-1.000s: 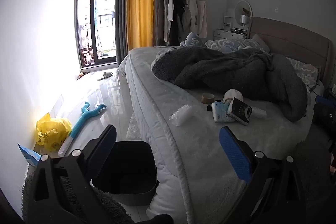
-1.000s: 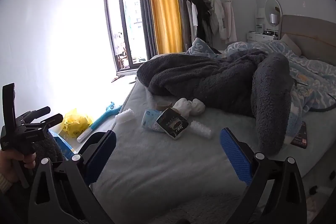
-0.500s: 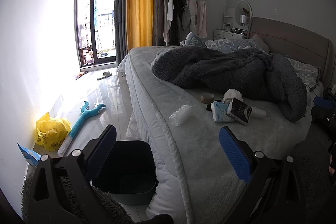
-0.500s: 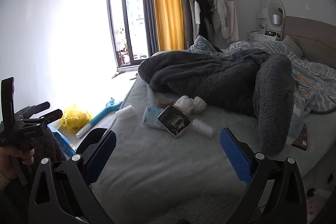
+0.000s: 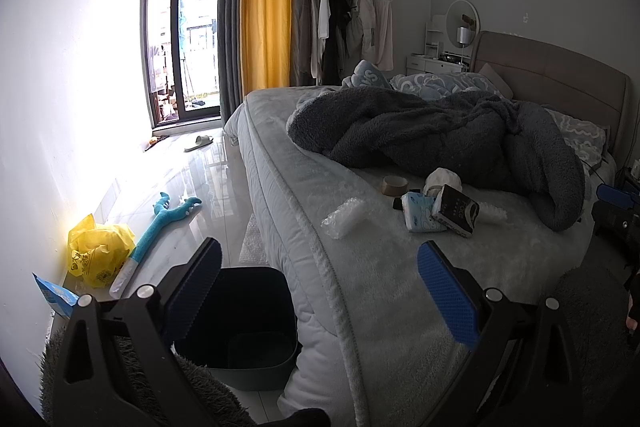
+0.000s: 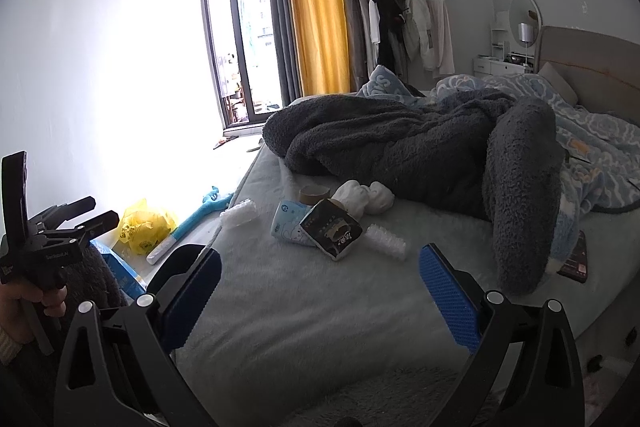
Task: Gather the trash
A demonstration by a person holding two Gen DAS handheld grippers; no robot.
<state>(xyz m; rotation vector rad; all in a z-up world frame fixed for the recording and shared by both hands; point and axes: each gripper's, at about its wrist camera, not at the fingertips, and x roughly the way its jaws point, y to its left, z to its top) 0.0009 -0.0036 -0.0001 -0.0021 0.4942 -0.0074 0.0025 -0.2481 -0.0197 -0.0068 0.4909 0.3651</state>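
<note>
Trash lies in a cluster on the bed: a black tissue pack (image 6: 335, 234) (image 5: 456, 209), a blue tissue pack (image 6: 289, 222) (image 5: 418, 213), a tape roll (image 6: 315, 193) (image 5: 395, 183), white crumpled cloth (image 6: 362, 198), and two bubble-wrap rolls (image 6: 387, 241) (image 6: 239, 212) (image 5: 345, 215). A dark bin (image 5: 240, 319) stands on the floor by the bed corner. My left gripper (image 5: 318, 291) is open and empty above the bin and bed edge. My right gripper (image 6: 320, 291) is open and empty over the bed, short of the cluster.
A dark grey fleece blanket (image 6: 400, 143) is heaped behind the trash. A yellow bag (image 5: 98, 251), a blue toy (image 5: 160, 223) and a blue packet (image 5: 54, 293) lie on the floor by the wall. A phone-like dark item (image 6: 576, 259) lies at the bed's right.
My right gripper has moved forward and slightly right toward the trash cluster. The left gripper has barely moved. Both stay open.
</note>
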